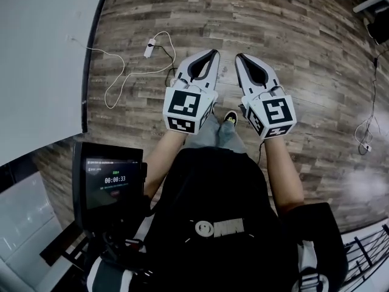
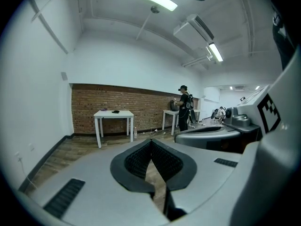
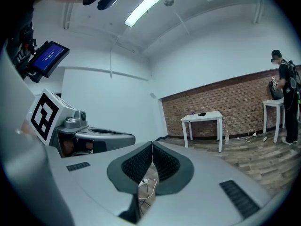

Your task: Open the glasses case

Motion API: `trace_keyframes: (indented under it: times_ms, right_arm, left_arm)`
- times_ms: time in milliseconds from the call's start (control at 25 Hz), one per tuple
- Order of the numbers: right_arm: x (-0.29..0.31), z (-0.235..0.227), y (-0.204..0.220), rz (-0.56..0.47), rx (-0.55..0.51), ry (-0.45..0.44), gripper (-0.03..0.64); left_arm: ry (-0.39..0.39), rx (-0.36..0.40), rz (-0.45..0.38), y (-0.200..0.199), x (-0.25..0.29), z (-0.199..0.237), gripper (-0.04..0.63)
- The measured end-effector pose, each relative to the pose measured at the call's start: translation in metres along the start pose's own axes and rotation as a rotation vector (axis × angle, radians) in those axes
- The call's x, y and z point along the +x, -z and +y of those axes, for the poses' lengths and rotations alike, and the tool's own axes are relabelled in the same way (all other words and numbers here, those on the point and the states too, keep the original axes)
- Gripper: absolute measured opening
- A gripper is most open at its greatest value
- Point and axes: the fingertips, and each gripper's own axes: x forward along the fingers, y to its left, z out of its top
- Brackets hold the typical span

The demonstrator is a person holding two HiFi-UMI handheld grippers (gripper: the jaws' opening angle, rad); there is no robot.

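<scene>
A: Count of hand-held grippers?
B: Two. Left hand-held gripper (image 1: 214,53) and right hand-held gripper (image 1: 238,57), side by side over wooden floor (image 1: 292,35), both closed, empty.
A: Glasses case?
B: Possibly the one small dark thing (image 2: 115,111) on the nearer white surface (image 2: 106,113), one of two; too small to tell.

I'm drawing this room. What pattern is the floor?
The floor is brown-grey wood planks, clearest in the head view.

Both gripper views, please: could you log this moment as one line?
left gripper: jaws shut, empty | right gripper: jaws shut, empty | glasses case: none identifiable | below: wooden floor
</scene>
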Motion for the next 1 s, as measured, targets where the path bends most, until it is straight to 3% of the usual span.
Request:
trace_keyframes:
  times_ms: [120, 360, 1000]
  right_arm:
    - [-0.038, -0.005, 0.013, -0.005, 0.036, -0.006, 0.006]
    - [-0.057, 0.016, 0.026, 0.006, 0.031, 0.010, 0.006]
    - [-0.124, 0.158, 0.031, -0.067, -0.050, 0.092, 0.006]
  left_arm:
    - [-0.010, 0.019, 0.005, 0.008, -0.011, -0.038, 0.006]
    - [0.015, 0.012, -0.009, 0.015, -0.030, -0.050, 0.006]
    - [0.070, 0.027, -0.122, 0.030, -0.183, -0.065, 0.005]
